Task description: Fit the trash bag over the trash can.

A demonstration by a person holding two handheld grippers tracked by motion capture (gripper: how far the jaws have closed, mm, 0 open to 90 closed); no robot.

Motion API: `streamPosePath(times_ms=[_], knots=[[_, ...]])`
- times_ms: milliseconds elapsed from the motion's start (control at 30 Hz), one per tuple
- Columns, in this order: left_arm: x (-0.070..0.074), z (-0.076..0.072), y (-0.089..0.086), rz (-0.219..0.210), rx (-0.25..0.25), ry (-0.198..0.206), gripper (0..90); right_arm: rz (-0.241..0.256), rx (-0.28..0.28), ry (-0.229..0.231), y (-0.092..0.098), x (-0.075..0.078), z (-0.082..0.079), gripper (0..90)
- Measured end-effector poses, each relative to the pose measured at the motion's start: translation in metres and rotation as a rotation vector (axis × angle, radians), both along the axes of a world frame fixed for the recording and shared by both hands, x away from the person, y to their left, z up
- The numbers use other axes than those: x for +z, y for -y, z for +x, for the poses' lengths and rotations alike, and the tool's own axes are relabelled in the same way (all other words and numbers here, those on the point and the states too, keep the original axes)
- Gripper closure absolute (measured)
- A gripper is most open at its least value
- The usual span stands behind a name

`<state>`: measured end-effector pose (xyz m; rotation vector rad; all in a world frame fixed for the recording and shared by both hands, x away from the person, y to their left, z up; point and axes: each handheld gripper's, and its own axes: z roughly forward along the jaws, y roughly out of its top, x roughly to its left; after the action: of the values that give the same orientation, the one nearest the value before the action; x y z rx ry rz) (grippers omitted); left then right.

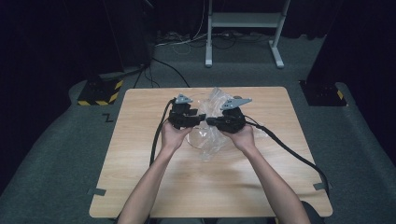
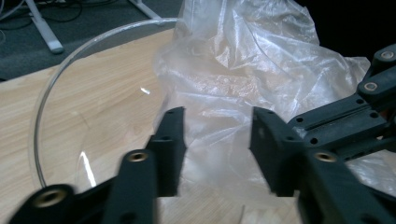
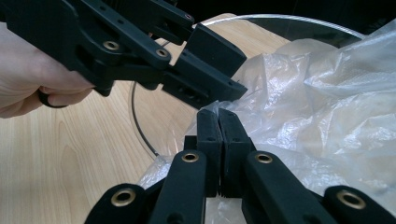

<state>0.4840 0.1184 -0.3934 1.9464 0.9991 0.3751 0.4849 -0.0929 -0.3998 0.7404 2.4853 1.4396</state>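
A crumpled clear plastic bag (image 1: 215, 119) lies half inside a glass bowl (image 2: 51, 88) mid-table.

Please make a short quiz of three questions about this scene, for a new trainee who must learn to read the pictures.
1. True or false: the jaws of the left gripper stand apart.
2. What does the right gripper pinch? A) a cable B) the clear plastic bag C) a cloth
3. Fill in: the bag lies partly in a clear ____ on the wooden table.

Key
1. True: a wide gap shows between them, with bag film behind.
2. B: its jaws are closed together on an edge of the film.
3. Bowl: its round, see-through rim curves beside the bag.
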Motion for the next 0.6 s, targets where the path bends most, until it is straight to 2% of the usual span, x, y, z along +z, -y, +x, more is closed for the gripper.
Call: streamPosePath(times_ms=[33, 67, 100, 167, 300, 333, 367, 400, 500, 600], knots=[[0.001, 0.0, 0.002, 0.017, -0.009, -0.003, 64.7, -0.002, 0.003, 0.008, 0.001, 0.0, 0.0, 86.9], [0.001, 0.0, 0.002, 0.017, -0.009, -0.003, 68.0, -0.001, 0.003, 0.01, 0.002, 0.0, 0.0, 86.1], [0.002, 0.0, 0.005, 0.054, -0.005, -0.002, 71.1, 0.002, 0.0, 0.008, 0.002, 0.0, -0.001, 85.1], [0.002, 0.0, 0.006, 0.066, -0.006, -0.003, 73.9, 0.003, -0.001, 0.012, 0.003, -0.001, -0.001, 83.9], [0.003, 0.0, 0.007, 0.104, -0.018, -0.003, 84.7, 0.01, -0.017, 0.019, 0.007, -0.001, -0.002, 75.3], [0.002, 0.0, 0.008, 0.121, -0.021, -0.011, 89.1, 0.016, -0.028, 0.028, 0.01, 0.0, -0.003, 70.6], [0.002, 0.0, 0.008, 0.121, -0.021, -0.011, 90.0, 0.016, -0.028, 0.028, 0.01, 0.0, -0.003, 70.6], [0.002, 0.001, 0.007, 0.135, -0.02, -0.015, 90.0, 0.01, -0.045, 0.045, 0.013, 0.002, -0.005, 64.2], [0.001, 0.001, 0.006, 0.139, -0.017, -0.023, 90.0, 0.001, -0.062, 0.07, 0.017, 0.006, -0.008, 61.5], [0.002, 0.001, 0.004, 0.138, -0.016, -0.034, 90.0, 0.034, -0.089, 0.094, 0.027, 0.013, -0.012, 58.2]])
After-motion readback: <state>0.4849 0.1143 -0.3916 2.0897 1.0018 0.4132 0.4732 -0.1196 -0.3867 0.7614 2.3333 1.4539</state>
